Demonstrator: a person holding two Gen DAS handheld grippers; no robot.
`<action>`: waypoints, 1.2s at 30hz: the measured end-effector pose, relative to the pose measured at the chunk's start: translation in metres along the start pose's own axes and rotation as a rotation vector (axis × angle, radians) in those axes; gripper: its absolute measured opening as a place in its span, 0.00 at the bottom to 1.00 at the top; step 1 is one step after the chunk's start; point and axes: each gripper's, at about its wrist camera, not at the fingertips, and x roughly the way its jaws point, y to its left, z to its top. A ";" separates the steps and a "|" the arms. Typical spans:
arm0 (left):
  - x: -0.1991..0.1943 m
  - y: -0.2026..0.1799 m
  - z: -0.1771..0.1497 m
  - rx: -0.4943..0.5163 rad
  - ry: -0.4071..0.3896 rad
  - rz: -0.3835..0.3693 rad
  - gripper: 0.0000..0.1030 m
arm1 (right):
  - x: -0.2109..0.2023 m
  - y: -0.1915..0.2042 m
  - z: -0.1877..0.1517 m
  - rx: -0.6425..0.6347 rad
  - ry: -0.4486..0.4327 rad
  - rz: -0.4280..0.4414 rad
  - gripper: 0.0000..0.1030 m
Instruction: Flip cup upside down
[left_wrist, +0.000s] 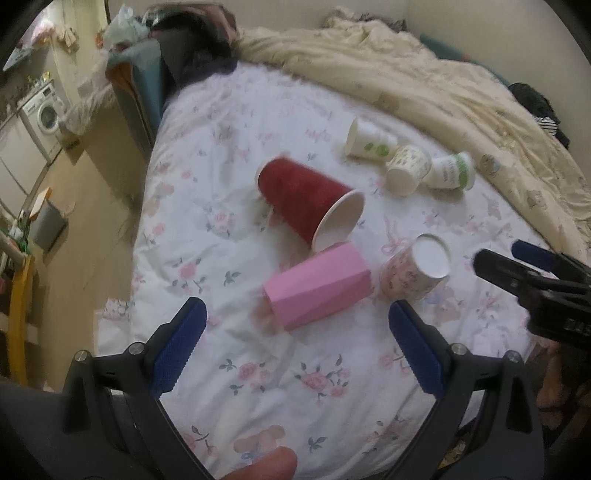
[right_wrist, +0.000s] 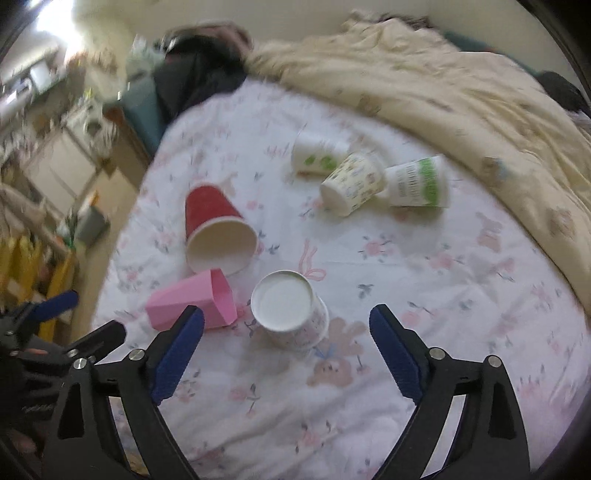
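Note:
A floral paper cup (right_wrist: 291, 314) stands upside down on the bed, its white base up; it also shows in the left wrist view (left_wrist: 417, 273). A red cup (left_wrist: 306, 201) (right_wrist: 216, 230) and a pink faceted cup (left_wrist: 317, 286) (right_wrist: 192, 304) lie on their sides. My left gripper (left_wrist: 297, 319) is open above the sheet, just short of the pink cup. My right gripper (right_wrist: 286, 325) is open, its jaws either side of the upside-down floral cup and nearer the camera, holding nothing. It also shows at the right edge of the left wrist view (left_wrist: 517, 258).
Three white patterned cups (left_wrist: 406, 162) (right_wrist: 369, 177) lie on their sides further back. A cream duvet (left_wrist: 424, 81) is bunched along the far side. The floral sheet (left_wrist: 288, 384) ends at the bed's left edge, with the floor and a washing machine (left_wrist: 42, 114) beyond.

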 end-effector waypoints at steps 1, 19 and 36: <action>-0.006 -0.003 -0.001 0.011 -0.022 0.000 0.95 | -0.013 -0.002 -0.005 0.019 -0.029 -0.006 0.92; -0.045 -0.022 -0.037 0.023 -0.172 0.061 0.95 | -0.064 -0.026 -0.062 0.078 -0.186 -0.082 0.93; -0.036 -0.027 -0.035 0.029 -0.163 0.053 0.95 | -0.054 -0.022 -0.061 0.055 -0.179 -0.086 0.93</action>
